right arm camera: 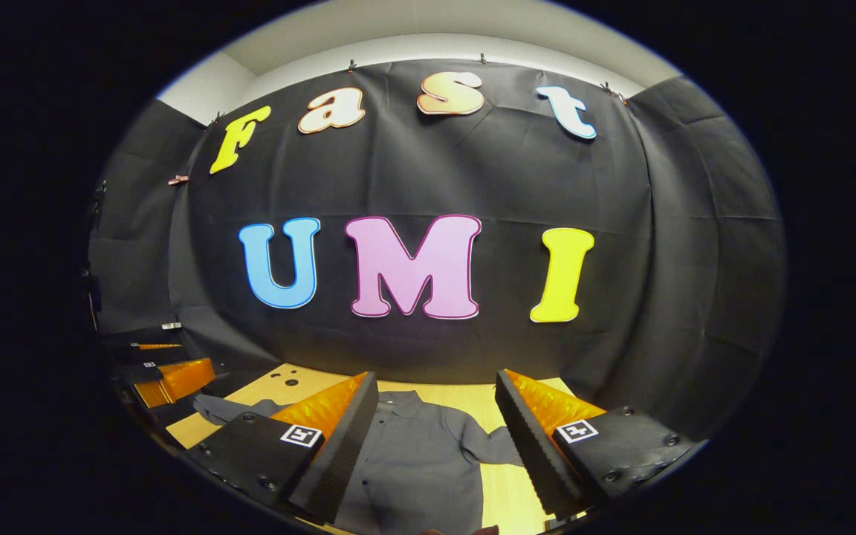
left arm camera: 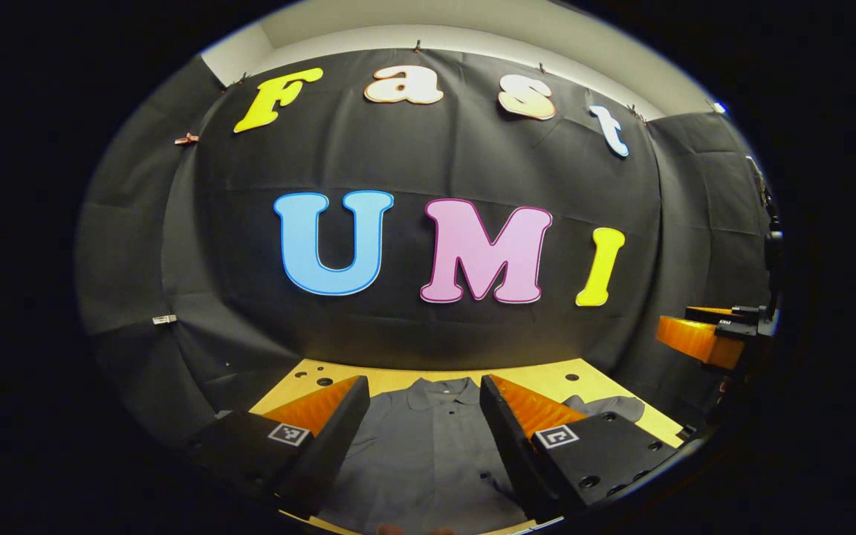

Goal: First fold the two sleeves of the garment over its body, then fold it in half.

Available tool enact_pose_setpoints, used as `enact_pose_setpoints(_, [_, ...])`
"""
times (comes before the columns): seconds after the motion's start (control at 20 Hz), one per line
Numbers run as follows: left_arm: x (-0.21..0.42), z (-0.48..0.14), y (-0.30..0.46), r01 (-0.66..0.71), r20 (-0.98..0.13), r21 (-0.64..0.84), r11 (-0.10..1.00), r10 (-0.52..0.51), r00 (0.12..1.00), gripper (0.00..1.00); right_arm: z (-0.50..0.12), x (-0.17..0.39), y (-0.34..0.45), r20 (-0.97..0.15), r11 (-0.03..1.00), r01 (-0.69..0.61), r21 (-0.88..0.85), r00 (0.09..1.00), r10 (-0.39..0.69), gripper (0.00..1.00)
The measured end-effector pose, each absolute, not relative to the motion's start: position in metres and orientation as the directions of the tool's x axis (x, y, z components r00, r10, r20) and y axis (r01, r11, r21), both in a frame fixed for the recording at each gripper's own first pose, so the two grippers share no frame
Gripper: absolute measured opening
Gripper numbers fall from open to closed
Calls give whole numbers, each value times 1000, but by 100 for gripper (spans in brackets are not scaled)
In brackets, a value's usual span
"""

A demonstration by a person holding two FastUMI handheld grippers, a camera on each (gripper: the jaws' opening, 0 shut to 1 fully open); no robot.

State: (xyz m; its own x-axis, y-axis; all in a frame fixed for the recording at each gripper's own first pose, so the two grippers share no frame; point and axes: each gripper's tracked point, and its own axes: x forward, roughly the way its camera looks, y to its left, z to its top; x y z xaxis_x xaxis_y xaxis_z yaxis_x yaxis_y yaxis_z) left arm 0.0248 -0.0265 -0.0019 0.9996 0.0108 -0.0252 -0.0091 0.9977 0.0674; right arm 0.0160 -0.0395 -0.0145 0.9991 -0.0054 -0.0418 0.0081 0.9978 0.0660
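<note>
A: What sits nearest in the left gripper view?

B: The left gripper [left arm camera: 422, 416] itself, at the bottom of the view. Its two fingers are spread wide apart and pinch nothing. Each finger body carries a small square black-and-white marker.

A: And just past those fingers?

B: A grey shirt [left arm camera: 428, 446] lies flat on a light wooden table [left arm camera: 547, 375]. It has a collar [left arm camera: 443, 391] and a buttoned front placket, and the collar points away toward the back wall. The shirt body shows in the gap between the two fingers. One sleeve [left arm camera: 606, 406] lies spread out to the right on the table.

A: Anything farther off in that view?

B: At the right edge, higher up, part of the right gripper [left arm camera: 710, 338] shows. From here I cannot tell how its fingers stand.

A: What does the right gripper view give?

B: The right gripper [right arm camera: 435, 423] at the bottom, fingers likewise spread wide, gripping nothing. Between them lies the same grey shirt [right arm camera: 413, 461] on the table [right arm camera: 506, 483]. One sleeve [right arm camera: 491, 446] reaches right and bends; the other sleeve [right arm camera: 231, 409] stretches out to the left. Neither sleeve lies over the shirt's body.

A: And beyond?

B: At the left edge, the left gripper [right arm camera: 168, 371] shows partly. Behind the table hangs the booth's black cloth wall [right arm camera: 502, 178], with a pale ceiling strip above.
</note>
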Motion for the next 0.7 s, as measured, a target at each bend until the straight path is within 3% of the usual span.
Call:
enact_pose_setpoints(0.5, [38, -4, -54, 29, -37, 69, 997, -26, 999, 94, -31, 21, -62, -87, 996, 15, 83, 996, -8, 98])
enact_pose_setpoints(0.7, [46, -6, -70, 50, -49, 71, 996, -46, 998, 94, -56, 38, -118, -129, 991, 78, 107, 990, -64, 95])
